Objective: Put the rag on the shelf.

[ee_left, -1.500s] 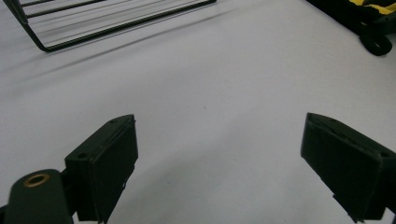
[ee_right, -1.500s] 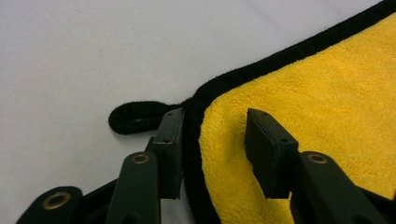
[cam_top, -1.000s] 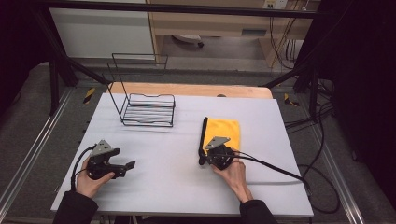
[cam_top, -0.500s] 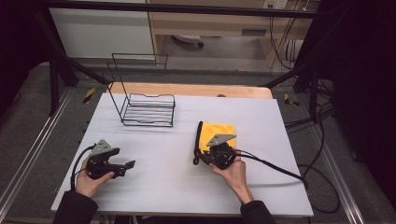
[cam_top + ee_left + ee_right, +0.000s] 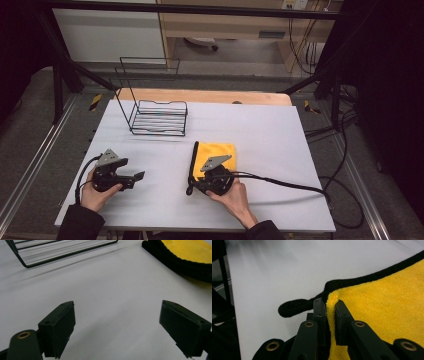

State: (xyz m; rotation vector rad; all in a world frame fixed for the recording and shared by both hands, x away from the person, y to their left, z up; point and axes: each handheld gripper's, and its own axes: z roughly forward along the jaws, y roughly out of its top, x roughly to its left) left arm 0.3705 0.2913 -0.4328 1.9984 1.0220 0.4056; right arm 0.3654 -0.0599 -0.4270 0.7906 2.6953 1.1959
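A person is sitting at a white table [image 5: 280, 135], both forearms coming in from the near edge, a gripper in each hand. The right hand [image 5: 235, 196] is resting on the table near the middle of the near side, wrist low, aiming the right gripper [image 5: 192, 172] away and slightly left. Its jaws are pressed together, pinching the near edge of a yellow cloth [image 5: 220, 152] with a black border. In the right gripper view, the cloth [image 5: 387, 307] is bunching up between the two black jaws, and a black loop of its border is sticking out to the left. The cloth is lying folded just beyond the right hand, near the table's centre. The left hand [image 5: 97, 195] is sitting near the left front corner, holding the left gripper [image 5: 131, 179] level and pointing right, toward the cloth. Its jaws are spread wide with nothing between them, hovering low over bare tabletop. A black wire rack [image 5: 159, 117] is standing farther back on the left, well apart from both hands.
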